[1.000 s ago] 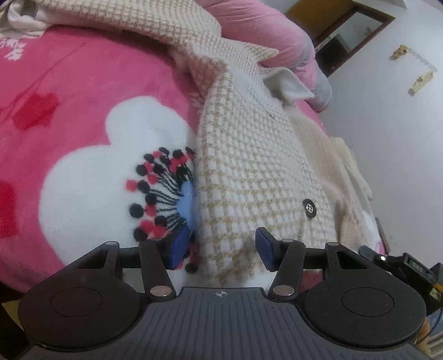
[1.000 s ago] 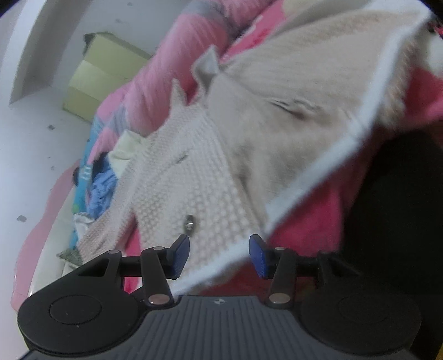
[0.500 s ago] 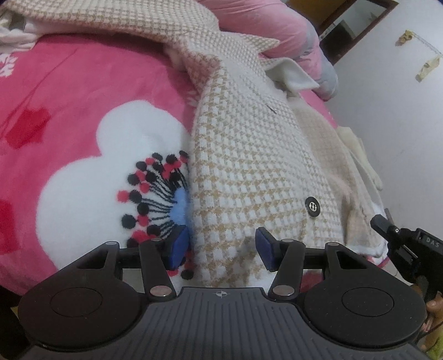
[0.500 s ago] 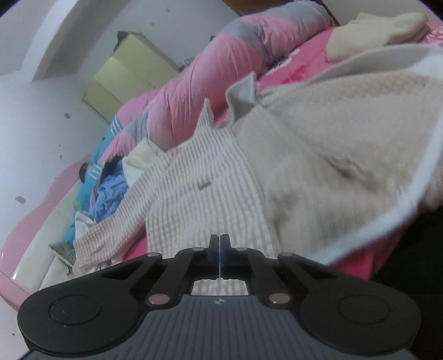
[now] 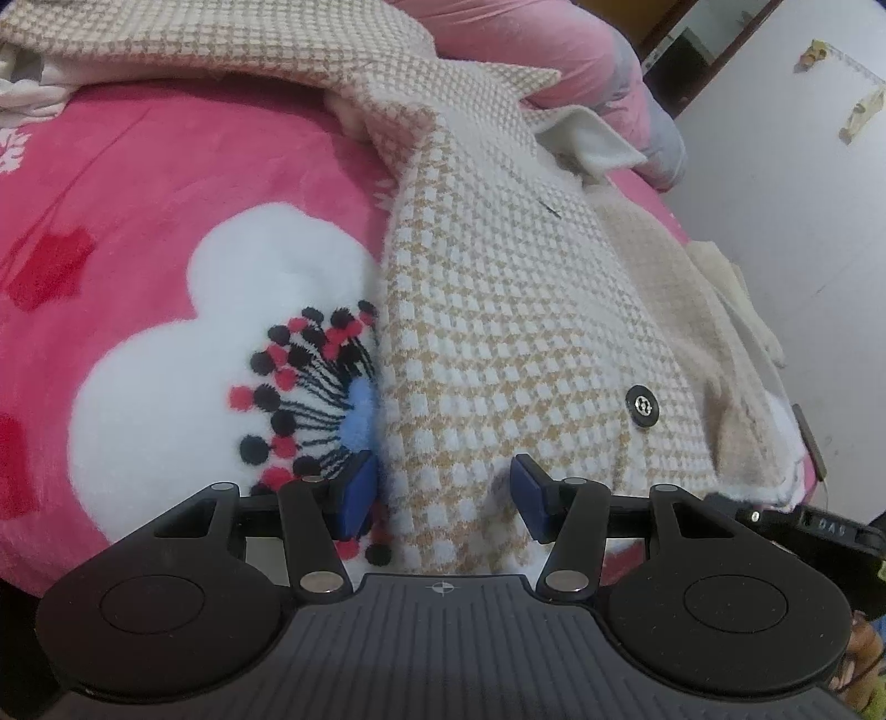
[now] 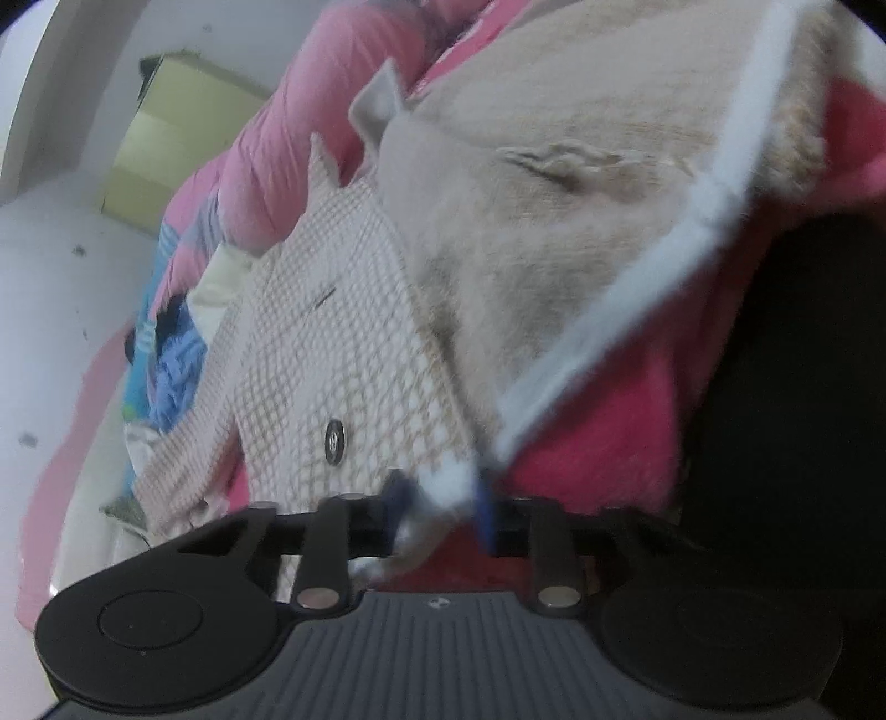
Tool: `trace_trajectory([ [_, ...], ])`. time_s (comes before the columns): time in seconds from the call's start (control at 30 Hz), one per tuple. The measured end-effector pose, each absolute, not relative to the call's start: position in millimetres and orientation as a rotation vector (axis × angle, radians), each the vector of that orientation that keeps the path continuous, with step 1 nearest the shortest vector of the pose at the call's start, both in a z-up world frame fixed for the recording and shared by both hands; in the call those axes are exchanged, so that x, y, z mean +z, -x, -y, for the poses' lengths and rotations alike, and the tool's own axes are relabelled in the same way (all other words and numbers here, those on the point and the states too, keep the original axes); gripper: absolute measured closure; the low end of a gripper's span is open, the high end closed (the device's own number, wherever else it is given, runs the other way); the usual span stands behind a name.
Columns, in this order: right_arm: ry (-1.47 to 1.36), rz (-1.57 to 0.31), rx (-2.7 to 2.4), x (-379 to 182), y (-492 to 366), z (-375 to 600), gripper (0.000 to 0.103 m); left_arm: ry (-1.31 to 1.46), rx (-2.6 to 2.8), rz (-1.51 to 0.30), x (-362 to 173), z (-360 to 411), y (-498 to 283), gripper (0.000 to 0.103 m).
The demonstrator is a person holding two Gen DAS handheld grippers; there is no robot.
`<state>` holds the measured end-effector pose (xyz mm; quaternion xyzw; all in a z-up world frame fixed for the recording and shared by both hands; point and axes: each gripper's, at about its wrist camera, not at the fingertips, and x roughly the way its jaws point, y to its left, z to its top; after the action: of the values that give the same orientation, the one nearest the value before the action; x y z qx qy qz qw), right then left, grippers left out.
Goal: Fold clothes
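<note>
A beige-and-white houndstooth coat [image 5: 498, 332] with a black button [image 5: 642, 406] lies spread on a pink flowered blanket [image 5: 138, 183]. My left gripper [image 5: 440, 495] is open over the coat's bottom hem, with its left pad at the coat's side edge. In the right wrist view the same coat [image 6: 343, 376] has its front panel turned back, showing the beige fleece lining [image 6: 554, 221]. My right gripper [image 6: 440, 501] has its pads drawn in on the white-trimmed hem corner [image 6: 448, 482]. That view is blurred.
A rolled pink quilt [image 5: 526, 50] lies along the far side of the bed. A pile of blue clothes [image 6: 171, 360] sits beyond the coat's sleeve. A yellow-green cabinet [image 6: 166, 144] stands by the wall. A white wall [image 5: 803, 221] and a dark doorway [image 5: 698, 61] lie to the right.
My right gripper was open, then fully shut half a second ago; now its pads sit apart with the hem corner between them. The left gripper stayed open and crept along the hem.
</note>
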<state>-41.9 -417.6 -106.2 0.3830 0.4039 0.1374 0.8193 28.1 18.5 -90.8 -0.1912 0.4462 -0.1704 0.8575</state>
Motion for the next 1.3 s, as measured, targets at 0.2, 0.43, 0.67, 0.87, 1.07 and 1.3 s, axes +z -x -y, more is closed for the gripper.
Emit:
trace_trajectory([
  [0.2,-0.61,-0.768,0.314,-68,55,401,0.098,0.397,-0.371,-0.942,-91,-19,-30,0.05],
  [0.43,-0.5,-0.605,0.368,-28,43,388,0.099,0.43,-0.399,-0.948,-89,-25,-31,0.05],
  [0.67,-0.509,-0.815,0.237,-93,34,407,0.098,0.436,-0.445,-0.953,-94,-26,-29,0.05],
  [0.87,-0.327,-0.689,0.251,-64,62,389,0.082,0.468,-0.472,-0.942,-96,-31,-29,0.05],
  [1.07,0.076,-0.52,0.428,-32,95,326,0.061,0.542,-0.502,-0.934,-101,-42,-31,0.05],
  [1.3,0.523,-0.453,0.733,-60,113,202,0.052,0.69,-0.583,-0.963,-105,-53,-56,0.05],
])
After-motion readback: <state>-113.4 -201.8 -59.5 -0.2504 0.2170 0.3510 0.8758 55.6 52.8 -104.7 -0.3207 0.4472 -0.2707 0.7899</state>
